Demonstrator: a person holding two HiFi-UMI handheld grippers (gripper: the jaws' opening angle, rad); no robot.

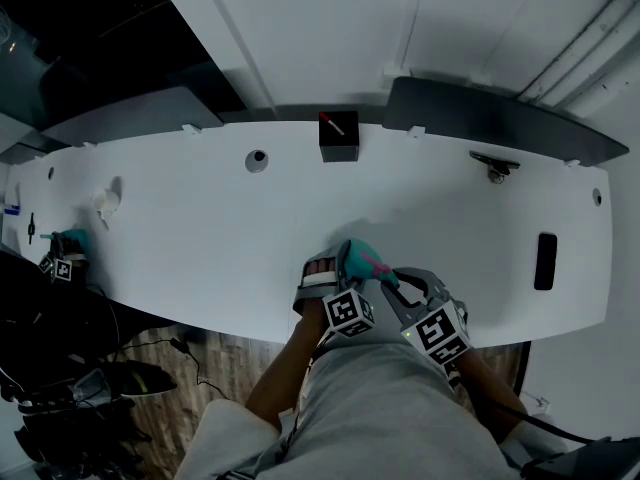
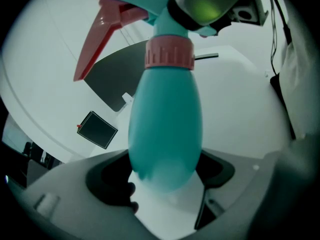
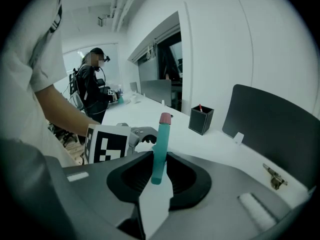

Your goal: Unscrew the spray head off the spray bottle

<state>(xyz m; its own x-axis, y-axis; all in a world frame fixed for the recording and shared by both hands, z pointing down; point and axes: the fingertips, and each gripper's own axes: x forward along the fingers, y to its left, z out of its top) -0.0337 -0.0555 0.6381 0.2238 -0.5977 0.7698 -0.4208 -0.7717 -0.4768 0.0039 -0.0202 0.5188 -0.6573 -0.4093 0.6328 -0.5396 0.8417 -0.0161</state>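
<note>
A teal spray bottle [image 1: 358, 258] with a pink collar [image 2: 170, 54] and pink trigger [image 2: 97, 31] is held over the white table [image 1: 200, 228], near its front edge. My left gripper [image 2: 165, 176] is shut on the bottle's rounded body [image 2: 165, 129], its marker cube [image 1: 347, 311] just below the bottle in the head view. From the right, my right gripper [image 3: 159, 171] is shut on the teal spray head [image 3: 161, 144], whose pink-tipped nozzle [image 3: 165, 118] sticks out past the jaws. In the left gripper view that gripper's body [image 2: 210, 4] covers the top of the head.
A black pen holder [image 1: 338, 136] stands at the back centre beside a dark panel [image 1: 490, 118]. A metal clip [image 1: 495, 165] and a flat black item [image 1: 546, 260] lie to the right. Another person [image 3: 95, 91] works at the table's far left end.
</note>
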